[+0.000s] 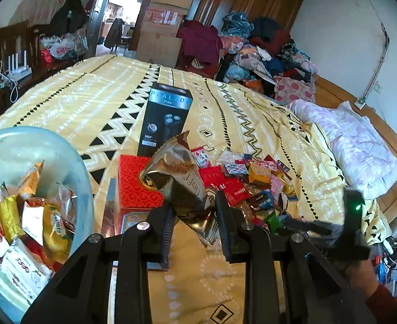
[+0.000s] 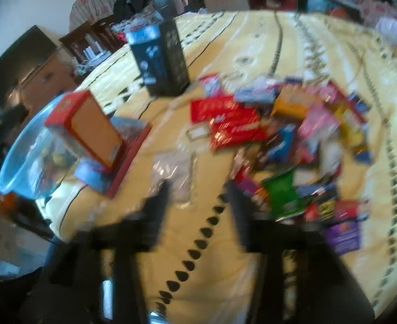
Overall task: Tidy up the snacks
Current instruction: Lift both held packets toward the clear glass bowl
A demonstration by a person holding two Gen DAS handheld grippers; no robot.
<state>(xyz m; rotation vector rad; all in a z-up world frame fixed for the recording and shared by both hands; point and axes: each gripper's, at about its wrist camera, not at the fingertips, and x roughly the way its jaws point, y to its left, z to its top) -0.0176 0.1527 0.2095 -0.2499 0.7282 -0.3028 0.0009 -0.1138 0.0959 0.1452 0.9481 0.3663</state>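
My left gripper (image 1: 194, 213) is shut on a silver-brown coffee snack packet (image 1: 181, 175) and holds it above the yellow bedspread (image 1: 90, 102). A clear blue bowl (image 1: 71, 162) with several snack packets in it sits at the left; it also shows in the right wrist view (image 2: 17, 162). A heap of loose snack packets (image 1: 252, 183) lies to the right, seen blurred in the right wrist view (image 2: 293, 140). My right gripper (image 2: 198, 189) is open and empty, just left of the heap. It shows in the left wrist view at the right (image 1: 320, 229).
A black box (image 1: 166, 118) stands on the bed beyond a red box (image 1: 133, 183); both show in the right wrist view (image 2: 163, 56) (image 2: 87, 127). Clothes (image 1: 258, 46) are piled at the far side. A pink pillow (image 1: 360, 145) lies at the right.
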